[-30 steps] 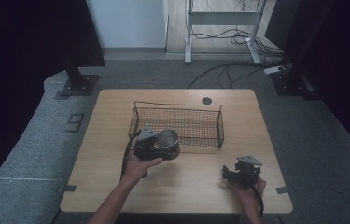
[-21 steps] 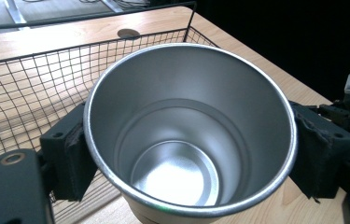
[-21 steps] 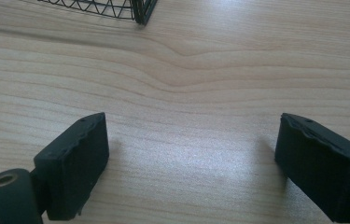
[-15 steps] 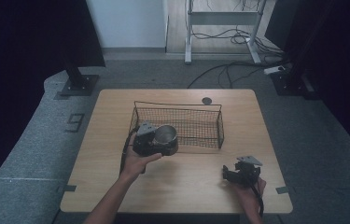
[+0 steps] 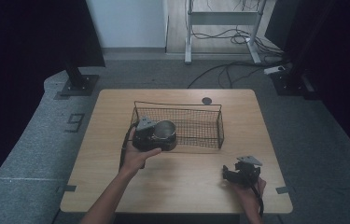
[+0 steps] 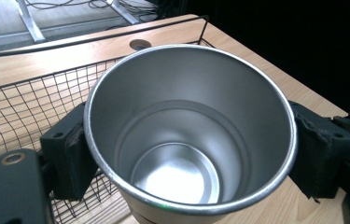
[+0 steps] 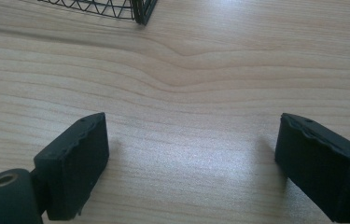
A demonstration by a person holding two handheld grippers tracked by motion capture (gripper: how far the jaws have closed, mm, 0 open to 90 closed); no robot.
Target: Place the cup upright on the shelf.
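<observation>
Sitting on a pale wooden table (image 5: 177,182), toward its far half — one black wire basket (image 5: 196,126), long side running across, well in from every table edge; lying bare all along the near half, a wide stretch of wood between the two hands, with more bare wood left and right of the basket (a single round cable hole (image 5: 206,100) showing near the far edge, just beyond the basket).

Counting: one basket, one steel cup (image 5: 164,131), two grippers, two hands.

Gripping the cup from both sides, the left gripper (image 5: 150,135), held at the basket's near-left corner; pressing against the cup's outer wall in the left gripper view, one black pad on each side of the steel cup (image 6: 182,140), mouth facing the camera and inside shining bare; showing behind and beneath the cup, the basket's mesh (image 6: 28,107) — cannot tell whether the cup is touching the wire or hanging just above it.

Resting low near the table's near-right corner, the right gripper (image 5: 241,171), well apart from the basket; standing wide apart in the right gripper view, its two jaws, grasping nothing, with bare wood grain (image 7: 186,93) between them and the basket's corner (image 7: 140,11) peeking in at the top.
</observation>
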